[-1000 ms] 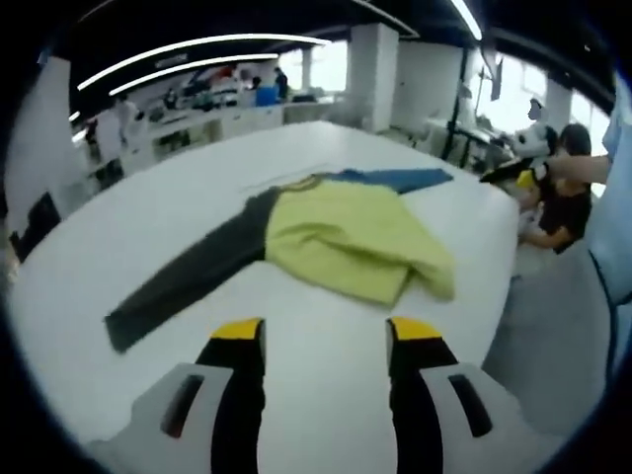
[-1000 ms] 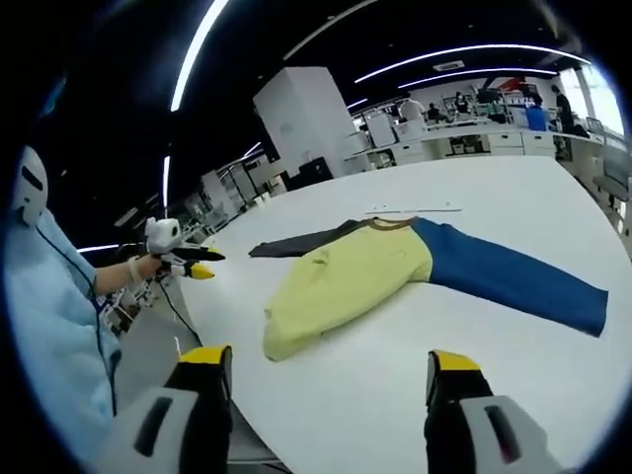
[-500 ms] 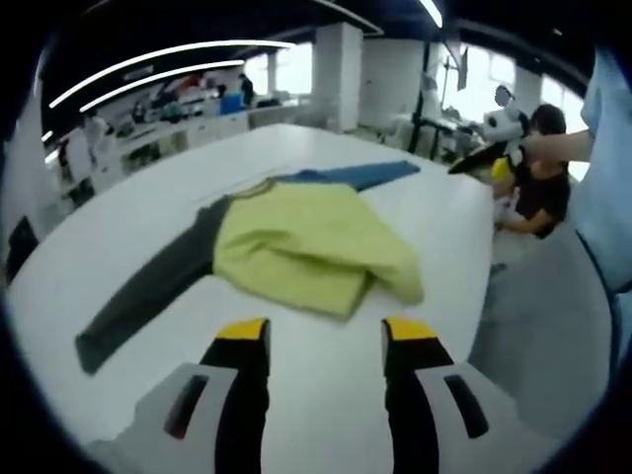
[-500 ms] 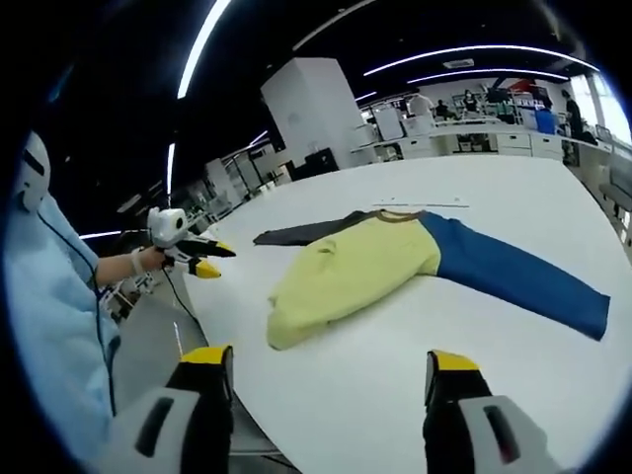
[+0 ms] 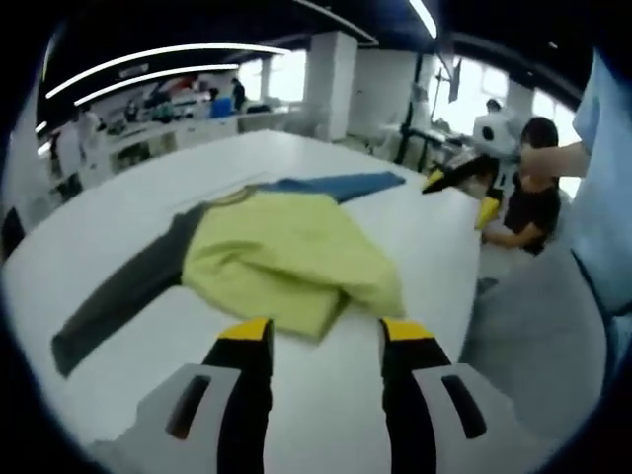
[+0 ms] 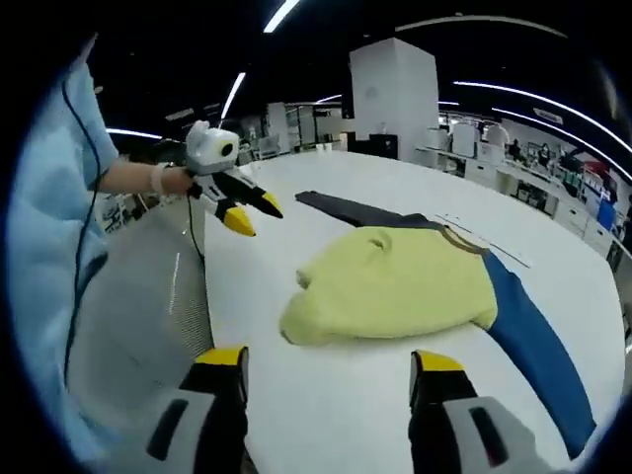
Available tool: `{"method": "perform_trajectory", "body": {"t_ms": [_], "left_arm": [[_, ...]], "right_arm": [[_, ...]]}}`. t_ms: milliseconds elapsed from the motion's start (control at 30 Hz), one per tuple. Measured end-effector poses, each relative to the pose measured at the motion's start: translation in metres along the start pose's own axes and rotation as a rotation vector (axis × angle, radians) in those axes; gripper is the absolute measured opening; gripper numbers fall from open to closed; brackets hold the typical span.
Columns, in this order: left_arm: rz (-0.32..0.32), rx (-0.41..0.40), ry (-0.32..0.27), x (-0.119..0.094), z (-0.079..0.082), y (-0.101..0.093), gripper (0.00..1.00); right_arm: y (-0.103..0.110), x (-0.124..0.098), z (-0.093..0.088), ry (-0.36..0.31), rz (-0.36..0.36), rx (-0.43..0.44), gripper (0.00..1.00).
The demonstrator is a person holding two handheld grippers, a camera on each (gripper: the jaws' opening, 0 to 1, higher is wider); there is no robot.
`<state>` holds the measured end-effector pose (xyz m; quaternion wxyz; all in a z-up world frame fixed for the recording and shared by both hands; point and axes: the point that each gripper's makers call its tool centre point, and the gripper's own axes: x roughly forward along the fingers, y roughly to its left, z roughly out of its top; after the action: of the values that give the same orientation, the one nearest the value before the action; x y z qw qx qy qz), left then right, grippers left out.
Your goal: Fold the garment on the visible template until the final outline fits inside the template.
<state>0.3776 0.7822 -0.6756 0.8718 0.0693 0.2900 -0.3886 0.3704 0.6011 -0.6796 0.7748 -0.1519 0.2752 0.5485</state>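
My left tongs (image 5: 316, 334) hang over the near edge of the white desk (image 5: 415, 222), the 2 yellow-tipped jaws spread apart with nothing between them, their tips just short of the hem of the garment (image 5: 281, 259). The garment lies flat toward the desk's middle: a yellow-green body, rumpled and partly doubled over at the hem, with a dark grey sleeve (image 5: 118, 296) stretched toward 1 side edge and a blue sleeve (image 5: 331, 185) running off toward the far edge. A brown collar band shows where the sleeves meet the body.

In the right gripper view my right tongs (image 6: 329, 363) are also spread wide and hold nothing, poised above bare desk (image 6: 296, 415) near its edge, with the yellow-green body (image 6: 400, 291) ahead of the tips. From here the blue sleeve (image 6: 538, 351) trails toward the desk's near corner and the grey sleeve (image 6: 351, 207) points to the far side. A thin pale line (image 6: 484, 242) lies on the desk just beyond the collar; I cannot tell whether it belongs to the template.

Each view catches the other tool held above the floor off the desk's edge: the left tongs (image 6: 237, 202) in my hand (image 6: 168, 178), and the right tongs (image 5: 459, 173) likewise. A seated person (image 5: 528, 197) is beyond the desk.
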Motion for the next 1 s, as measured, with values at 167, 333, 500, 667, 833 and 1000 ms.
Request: {"method": "perform_trajectory", "body": {"t_ms": [167,333,500,667,833,1000], "left_arm": [[0.002,-0.024,-0.004,-0.007,-0.003,0.000,0.38],[0.012,-0.044,-0.010,-0.010,-0.005,0.000,0.39],[-0.001,-0.050,0.014,-0.010,-0.017,-0.005,0.40],[-0.004,-0.055,0.013,-0.011,-0.020,-0.010,0.44],[0.002,-0.078,-0.004,-0.012,-0.020,-0.010,0.43],[0.008,-0.100,-0.008,-0.011,-0.023,-0.009,0.42]], "right_arm": [[0.003,0.030,0.008,0.027,0.019,-0.076,0.61],[0.011,0.052,0.000,0.134,0.049,-0.216,0.61],[0.017,0.081,-0.006,0.201,0.057,-0.427,0.56],[0.015,0.102,-0.011,0.233,0.064,-0.445,0.50],[0.002,0.109,-0.004,0.254,-0.007,-0.633,0.35],[0.011,0.115,-0.004,0.254,0.014,-0.673,0.28]]}}
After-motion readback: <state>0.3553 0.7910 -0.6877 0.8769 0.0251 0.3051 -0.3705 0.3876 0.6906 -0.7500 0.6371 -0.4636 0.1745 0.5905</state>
